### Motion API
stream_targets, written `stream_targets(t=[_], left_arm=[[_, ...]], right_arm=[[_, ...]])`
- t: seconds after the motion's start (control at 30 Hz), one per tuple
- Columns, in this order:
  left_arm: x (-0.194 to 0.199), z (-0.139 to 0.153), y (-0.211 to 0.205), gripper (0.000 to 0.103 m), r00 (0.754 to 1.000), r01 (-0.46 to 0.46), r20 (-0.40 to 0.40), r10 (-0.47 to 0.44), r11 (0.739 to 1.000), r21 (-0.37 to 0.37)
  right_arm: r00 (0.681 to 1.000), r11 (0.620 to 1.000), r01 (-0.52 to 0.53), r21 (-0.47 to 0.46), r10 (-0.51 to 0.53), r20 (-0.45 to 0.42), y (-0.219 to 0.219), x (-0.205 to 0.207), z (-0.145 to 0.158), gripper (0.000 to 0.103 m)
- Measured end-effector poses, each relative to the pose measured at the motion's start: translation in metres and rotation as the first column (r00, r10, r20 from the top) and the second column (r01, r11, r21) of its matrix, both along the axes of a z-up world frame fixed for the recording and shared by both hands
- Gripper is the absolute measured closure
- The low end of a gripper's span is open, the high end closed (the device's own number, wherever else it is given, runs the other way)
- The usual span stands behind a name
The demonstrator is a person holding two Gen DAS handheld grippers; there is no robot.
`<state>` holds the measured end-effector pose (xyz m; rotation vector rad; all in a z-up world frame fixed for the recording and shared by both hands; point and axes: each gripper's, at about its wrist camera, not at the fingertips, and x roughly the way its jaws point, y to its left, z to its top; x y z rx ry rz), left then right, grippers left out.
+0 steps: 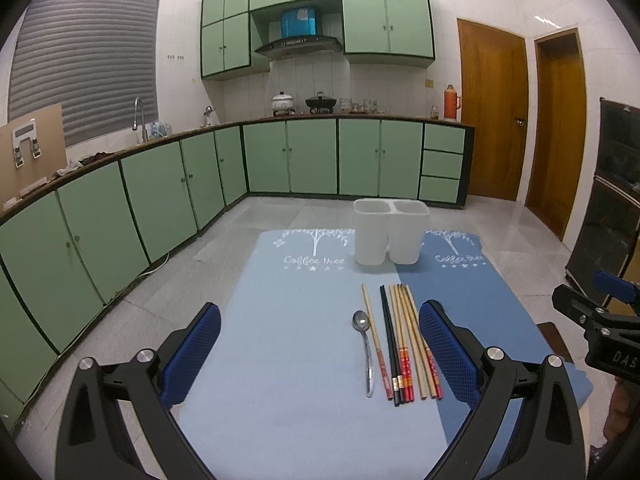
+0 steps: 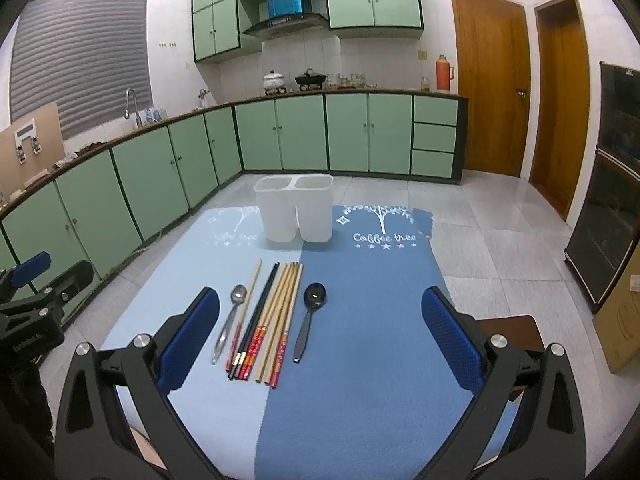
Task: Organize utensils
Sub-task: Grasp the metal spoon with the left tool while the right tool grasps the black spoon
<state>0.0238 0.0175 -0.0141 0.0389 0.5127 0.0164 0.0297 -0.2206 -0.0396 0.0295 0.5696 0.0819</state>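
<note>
Wooden and black chopsticks (image 2: 268, 320) are lying in a tight row mid-table, a steel spoon (image 2: 230, 320) just to their left and a black spoon (image 2: 308, 318) just to their right, all handles pointing toward the person. Nothing is sitting in the white two-compartment holder (image 2: 295, 208) beyond them, so sorting is judged to be only starting. Both the left gripper (image 1: 320, 354) and right gripper (image 2: 320, 340) are hanging wide open, holding nothing. A first pick is calling for a low, narrow pinch (the chopsticks are touching). Blue mats (image 2: 360, 320) are leaving open room on both sides; the right mat's edge is lying near the table's edge.
</note>
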Motion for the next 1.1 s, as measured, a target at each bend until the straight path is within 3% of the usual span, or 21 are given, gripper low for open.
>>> stream_targets(t=[0.4,0.53,0.77,1.1], left_arm=[[0.075,-0.052,0.002,0.006,0.985,-0.010,-0.171,0.011,1.000,0.002],[0.109,-0.077,-0.001,0.008,0.967,-0.002,-0.255,-0.003,1.000,-0.019],[0.158,-0.120,-0.020,0.010,0.934,0.019,-0.357,-0.011,1.000,0.019],[0.174,-0.168,-0.028,0.011,0.884,0.034,-0.467,-0.003,0.998,0.058]], right_arm=[[0.983,1.000,0.022,-0.003,-0.022,-0.183,0.000,0.081,-0.047,0.005],[0.972,0.999,0.040,-0.004,-0.040,-0.231,-0.001,0.104,-0.062,0.005],[0.959,0.998,0.057,-0.008,-0.057,-0.279,-0.008,0.119,-0.080,0.006],[0.944,0.997,0.076,0.015,-0.068,-0.322,-0.019,0.133,-0.097,0.006]])
